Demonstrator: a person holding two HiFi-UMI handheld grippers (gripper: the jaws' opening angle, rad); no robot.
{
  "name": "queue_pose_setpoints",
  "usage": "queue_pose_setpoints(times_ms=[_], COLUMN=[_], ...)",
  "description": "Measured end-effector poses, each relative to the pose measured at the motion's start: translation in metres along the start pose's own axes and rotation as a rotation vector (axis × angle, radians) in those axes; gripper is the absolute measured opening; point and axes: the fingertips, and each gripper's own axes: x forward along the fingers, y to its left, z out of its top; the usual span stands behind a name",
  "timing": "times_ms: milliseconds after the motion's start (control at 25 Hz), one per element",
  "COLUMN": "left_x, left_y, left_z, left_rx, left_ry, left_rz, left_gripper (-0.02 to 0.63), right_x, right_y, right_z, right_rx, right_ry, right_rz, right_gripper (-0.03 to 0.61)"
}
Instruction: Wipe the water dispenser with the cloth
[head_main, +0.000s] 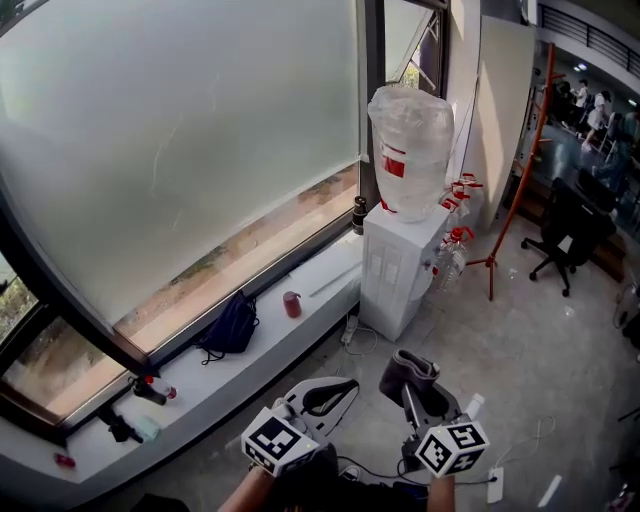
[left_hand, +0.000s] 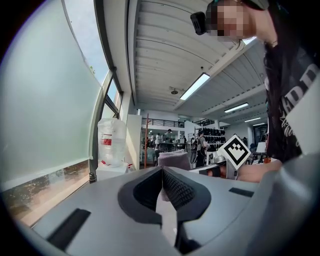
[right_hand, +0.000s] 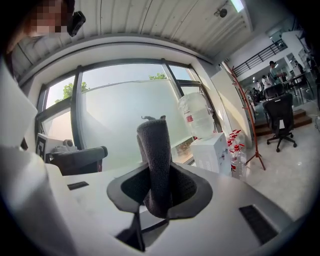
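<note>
cloth (right_hand: 155, 145) dark grey, fuzzy, folded upright, clamped in right gripper (right_hand: 159, 186) fingers; left gripper (left_hand: 162, 181) fingers together, empty.

The right tool (right_hand: 159, 192) is gripping a dark grey cloth (right_hand: 156, 155), which is standing upright between its jaws. Farther off to the right, a white water dispenser (right_hand: 209, 152) is carrying a clear bottle (right_hand: 196, 116) beside a frosted window (right_hand: 120, 120). Red-capped bottles (right_hand: 236, 159) are standing just beside it.
</note>
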Motion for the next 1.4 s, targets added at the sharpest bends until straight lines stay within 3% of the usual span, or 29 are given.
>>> queue_pose_setpoints(times_ms=[400,640,1000,1400], left_x=[0.007,0.026,0.092,0.154], left_y=[0.001,0.034,0.127,0.271], left_z=[-0.005,-0.016,-0.025,-0.009], left_rx=[0.005,0.007,-0.025,-0.031], left_ry=[0.040,0.067,0.079,0.047], left_rz=[-0.020,-0.016,-0.033,-0.077], left_gripper=[0.017,0.018,0.017,0.018], right_x=[0.005,0.041,0.132,0.286], right_y=[-0.006,-0.016,-0.057,-0.093], right_z=[-0.014,-0.012,0.007,0.055], right_rx=[0.072,0.107,0.108,0.105], right_ry=[0.021,0.038,0.105,0.108], right_rz=[0.018,0.039,0.005,-0.025], right_gripper=[0.101,0.101,0.101,0.101])
